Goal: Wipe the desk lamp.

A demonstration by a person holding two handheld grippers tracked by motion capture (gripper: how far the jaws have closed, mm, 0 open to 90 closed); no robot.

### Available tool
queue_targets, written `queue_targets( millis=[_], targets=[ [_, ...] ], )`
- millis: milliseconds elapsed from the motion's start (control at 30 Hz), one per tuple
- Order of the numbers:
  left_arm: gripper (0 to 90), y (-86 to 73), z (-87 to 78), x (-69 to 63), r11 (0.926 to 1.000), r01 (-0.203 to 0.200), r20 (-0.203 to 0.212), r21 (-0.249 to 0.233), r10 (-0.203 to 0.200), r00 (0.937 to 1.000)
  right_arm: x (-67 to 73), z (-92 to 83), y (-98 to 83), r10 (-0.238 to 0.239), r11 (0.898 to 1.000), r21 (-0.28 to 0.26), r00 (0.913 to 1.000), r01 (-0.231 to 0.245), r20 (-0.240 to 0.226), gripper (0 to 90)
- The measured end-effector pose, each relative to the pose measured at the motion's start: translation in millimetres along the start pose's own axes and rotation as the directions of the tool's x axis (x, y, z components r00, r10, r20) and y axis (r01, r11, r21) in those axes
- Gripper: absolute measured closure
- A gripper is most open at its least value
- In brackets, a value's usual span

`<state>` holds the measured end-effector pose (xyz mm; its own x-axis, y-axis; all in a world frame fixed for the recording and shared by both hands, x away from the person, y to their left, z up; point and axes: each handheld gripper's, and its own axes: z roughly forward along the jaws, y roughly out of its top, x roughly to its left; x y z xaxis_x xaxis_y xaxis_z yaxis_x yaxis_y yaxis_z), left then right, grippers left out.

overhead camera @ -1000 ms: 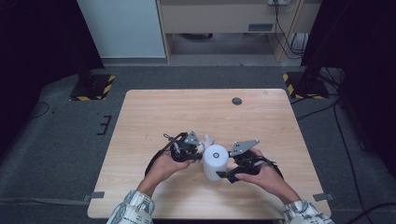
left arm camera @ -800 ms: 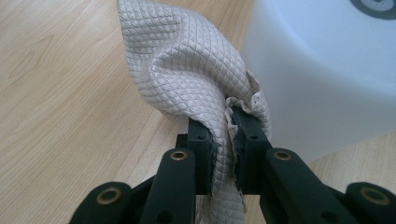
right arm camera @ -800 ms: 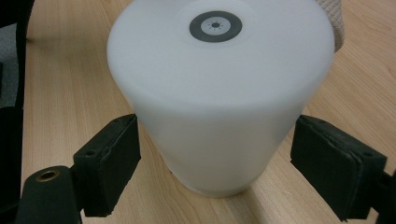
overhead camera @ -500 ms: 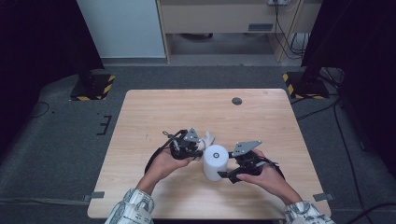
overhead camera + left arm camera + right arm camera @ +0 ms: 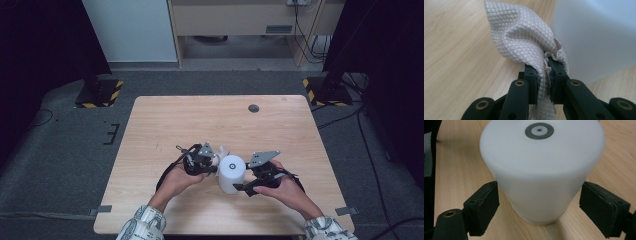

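Note:
A white, tapered lamp [image 5: 231, 175] with a round grey button on top stands on the wooden table [image 5: 200, 120]. My right gripper [image 5: 240, 181] reaches it from the right. Both black pads press against the lower sides of the lamp [image 5: 541, 170], so the right gripper [image 5: 539, 202] is shut on it. My left gripper [image 5: 212, 161] sits just left of the lamp and is shut on a pale quilted cloth [image 5: 222, 150]. In the left gripper view the cloth [image 5: 524, 37] bunches up out of the left gripper [image 5: 545, 68], close beside the lamp's wall [image 5: 596, 37].
A small dark round disc [image 5: 253, 108] lies near the table's far edge. Both forearms come in over the table's near edge. Dark stands with yellow-black striped bases [image 5: 102, 92] are on the floor beyond the table's far corners.
The left gripper with the cloth has shifted only slightly beside the lamp. The right gripper and the lamp have stayed in place.

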<state>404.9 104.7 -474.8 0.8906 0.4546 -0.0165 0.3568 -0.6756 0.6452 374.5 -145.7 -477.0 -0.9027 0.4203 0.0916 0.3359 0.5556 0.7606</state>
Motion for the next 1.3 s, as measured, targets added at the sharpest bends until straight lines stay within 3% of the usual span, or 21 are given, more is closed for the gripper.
queue_targets(
  millis=[167,500,667,1033,1300],
  targets=[
    [78.9,-12.0,-5.2,-8.8,0.9999,-0.004,0.008,-0.011,0.004,1.0,-0.6,2.2,-0.1,0.0,1.0,0.006,1.0,0.0,0.004,15.5],
    [78.9,-12.5,-26.6,-27.0,0.9986,-0.046,0.018,-0.028,0.046,0.9988,-0.9,2.9,-0.3,0.004,1.0,0.01,1.0,-0.004,0.006,15.2],
    [78.9,-17.2,-21.0,-31.8,0.9988,-0.047,0.026,-0.009,0.048,0.9985,-1.1,4.2,-0.1,0.004,1.0,0.013,1.0,-0.004,0.009,14.7],
    [78.9,-19.6,-9.3,-28.0,0.9998,-0.021,0.013,0.004,0.021,0.9997,-1.5,4.8,-0.1,0.008,1.0,0.012,0.9999,-0.008,0.012,14.5],
    [78.9,-23.7,-8.2,-35.8,0.9996,-0.025,0.032,0.014,0.025,0.9992,-1.4,5.1,-0.1,0.009,1.0,0.012,0.9998,-0.009,0.016,14.1]
  ],
)
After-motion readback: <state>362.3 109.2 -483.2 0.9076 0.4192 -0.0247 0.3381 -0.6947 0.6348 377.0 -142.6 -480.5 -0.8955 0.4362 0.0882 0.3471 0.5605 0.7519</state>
